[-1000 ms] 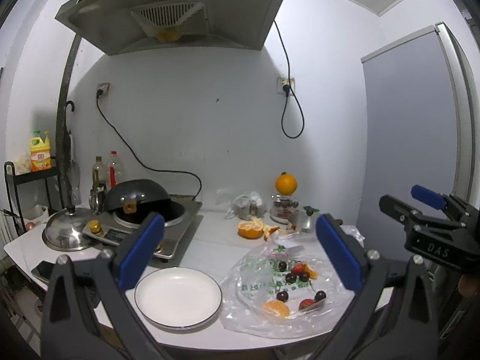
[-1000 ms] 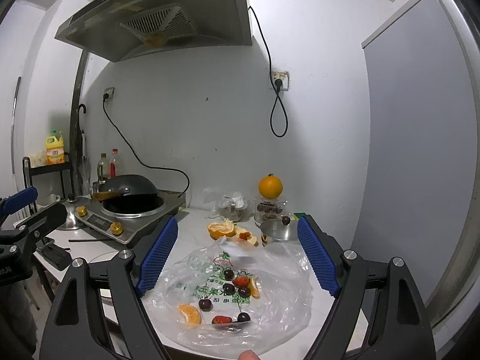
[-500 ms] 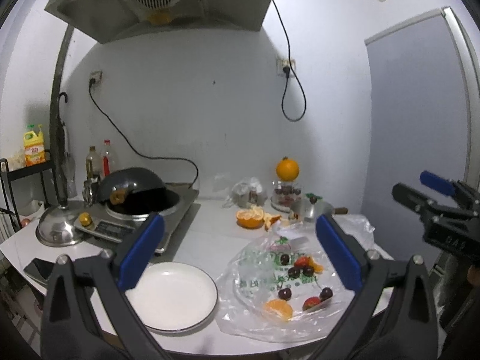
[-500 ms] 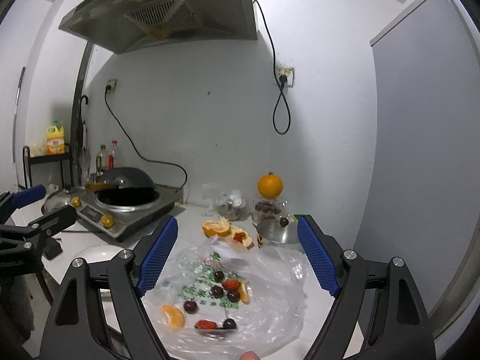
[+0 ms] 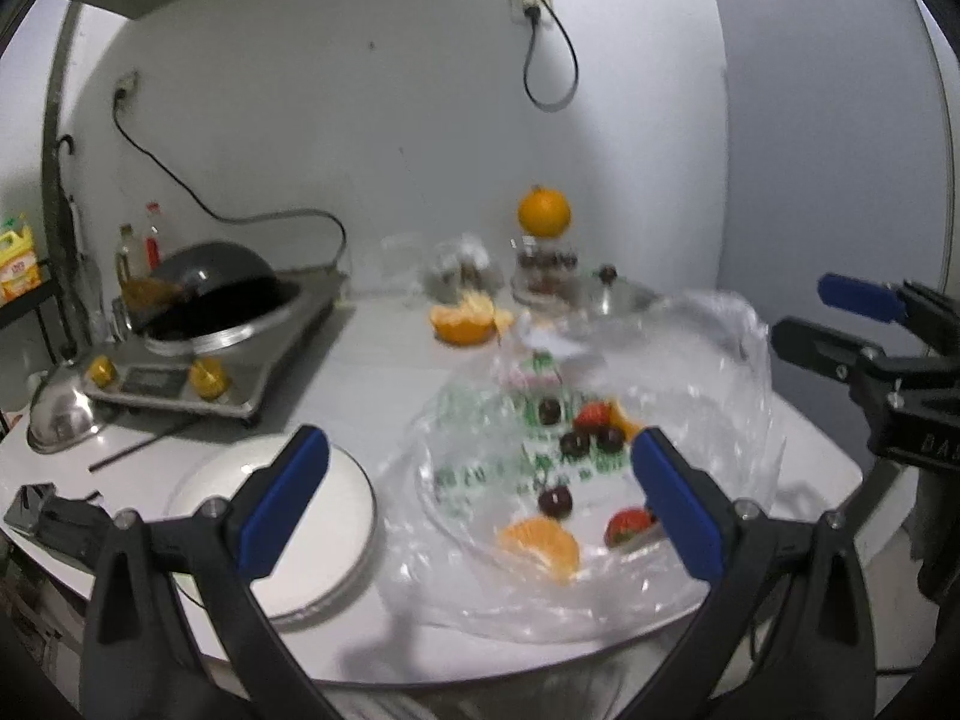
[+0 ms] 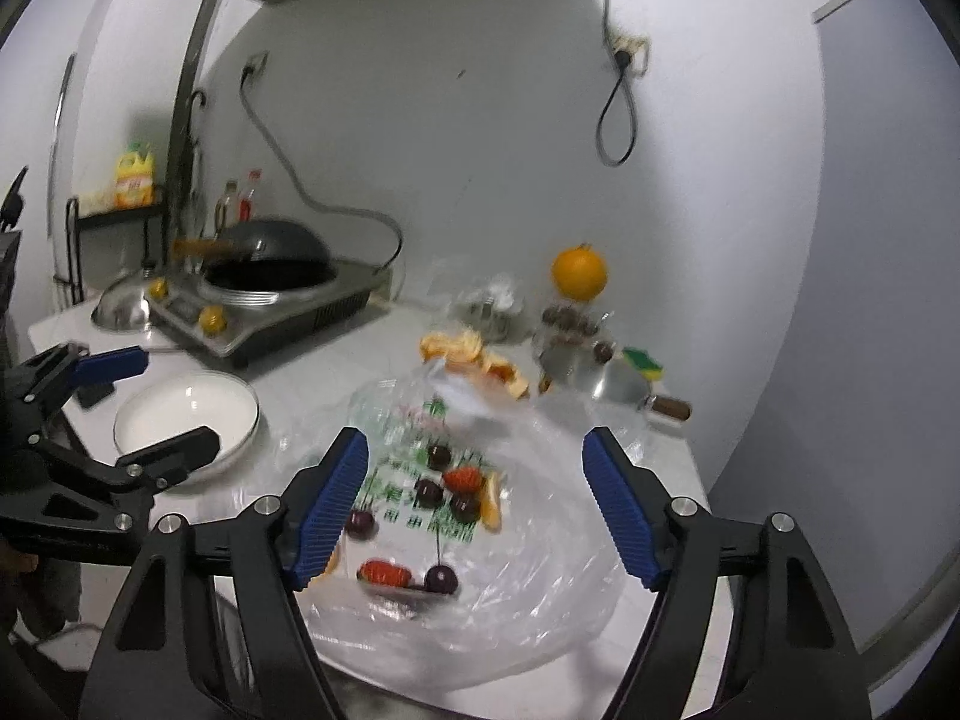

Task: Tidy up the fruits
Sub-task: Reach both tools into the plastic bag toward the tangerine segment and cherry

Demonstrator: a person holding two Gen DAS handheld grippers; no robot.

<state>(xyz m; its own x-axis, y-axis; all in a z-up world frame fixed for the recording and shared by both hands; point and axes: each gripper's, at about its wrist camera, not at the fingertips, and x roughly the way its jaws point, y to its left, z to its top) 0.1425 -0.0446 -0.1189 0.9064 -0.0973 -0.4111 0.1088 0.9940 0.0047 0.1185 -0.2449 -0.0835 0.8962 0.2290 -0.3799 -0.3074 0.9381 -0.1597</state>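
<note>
On the white countertop (image 5: 384, 360) a crumpled clear plastic bag (image 6: 540, 588) spreads under the fruit, with the empty round white plate (image 5: 336, 540) just beside it on the left. Both tools hover near the bag. Our left gripper (image 5: 474, 504) stands wide with nothing between its blue pads. Our right gripper (image 6: 474, 504) has just been closing a little, yet it too is wide and empty, framing the scattered pieces.

On the bag lie an orange segment (image 5: 543, 546), red strawberries (image 6: 462, 479) and dark cherries (image 6: 441, 579) (blur hides their stems mostly). We judge this the approach to a first pick. We should settle on one piece, come down squarely, close gently to avoid bruising, and keep the pads from pinching the plastic.
</note>
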